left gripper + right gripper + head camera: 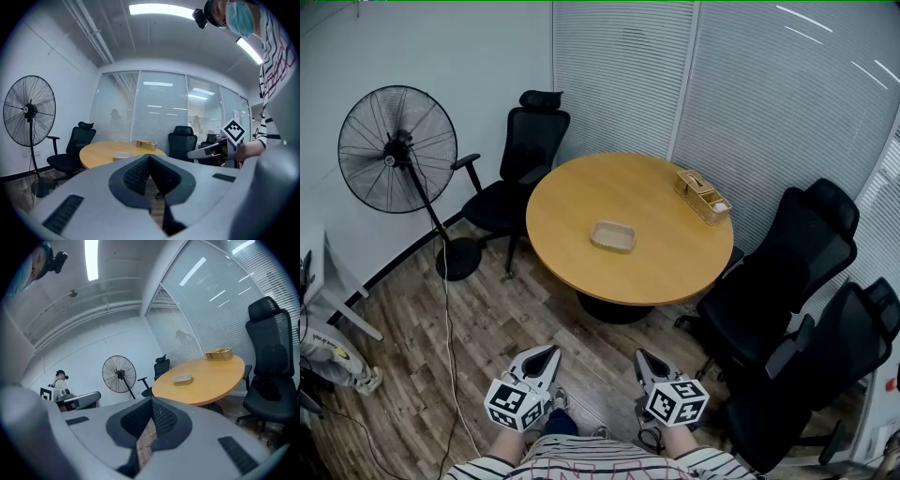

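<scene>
Here, two closed, empty grippers short of the round table (pixel 572 211).
The left gripper (pixel 551 350) and right gripper (pixel 640 354) are held low on the table's near side, well apart from it, each with its jaws pressed tip to tip on nothing. A shallow tray (pixel 613 235) lies near the table's middle; a wicker basket (pixel 703 195) stands at its far right edge. A standing fan (pixel 397 148) is off the table's left, black office chairs (pixel 787 272) at its right.

Tray (pixel 613 236) on table (pixel 572 202), fan (pixel 397 148) left.
</scene>
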Action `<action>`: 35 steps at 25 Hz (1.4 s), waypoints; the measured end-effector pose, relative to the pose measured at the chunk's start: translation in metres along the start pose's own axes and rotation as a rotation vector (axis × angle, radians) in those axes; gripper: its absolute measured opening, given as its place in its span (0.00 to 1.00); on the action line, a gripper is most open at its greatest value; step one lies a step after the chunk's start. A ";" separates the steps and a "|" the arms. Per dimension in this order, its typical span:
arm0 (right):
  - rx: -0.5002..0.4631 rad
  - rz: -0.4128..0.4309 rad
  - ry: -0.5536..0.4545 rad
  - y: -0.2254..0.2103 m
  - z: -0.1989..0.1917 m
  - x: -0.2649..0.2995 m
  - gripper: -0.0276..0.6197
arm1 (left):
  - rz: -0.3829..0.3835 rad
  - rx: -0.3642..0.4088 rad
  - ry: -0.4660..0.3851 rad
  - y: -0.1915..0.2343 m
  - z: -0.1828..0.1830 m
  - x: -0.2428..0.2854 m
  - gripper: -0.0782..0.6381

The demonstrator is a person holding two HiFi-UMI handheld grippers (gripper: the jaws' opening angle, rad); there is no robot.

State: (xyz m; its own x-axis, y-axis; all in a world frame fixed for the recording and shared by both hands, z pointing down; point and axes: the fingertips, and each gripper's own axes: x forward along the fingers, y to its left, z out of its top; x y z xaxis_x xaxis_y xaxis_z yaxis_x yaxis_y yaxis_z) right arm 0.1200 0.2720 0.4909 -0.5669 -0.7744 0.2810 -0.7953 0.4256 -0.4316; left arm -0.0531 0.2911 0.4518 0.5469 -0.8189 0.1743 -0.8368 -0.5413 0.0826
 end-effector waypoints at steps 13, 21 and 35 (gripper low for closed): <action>-0.027 -0.037 -0.066 0.000 0.020 0.038 0.27 | 0.004 -0.086 0.013 0.049 -0.013 0.019 0.23; 0.029 -0.110 -0.097 -0.008 0.052 0.102 0.41 | -0.045 -0.111 0.040 0.121 -0.001 0.058 0.40; 0.115 -0.243 -0.150 0.001 0.071 0.205 0.41 | -0.147 -0.105 0.065 0.245 0.017 0.107 0.40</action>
State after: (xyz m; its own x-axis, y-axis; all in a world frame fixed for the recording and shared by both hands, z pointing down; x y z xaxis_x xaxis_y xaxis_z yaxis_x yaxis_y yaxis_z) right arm 0.0187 0.0804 0.4872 -0.3182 -0.9113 0.2614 -0.8693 0.1704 -0.4641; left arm -0.1991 0.0680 0.4739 0.6634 -0.7167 0.2151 -0.7481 -0.6285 0.2132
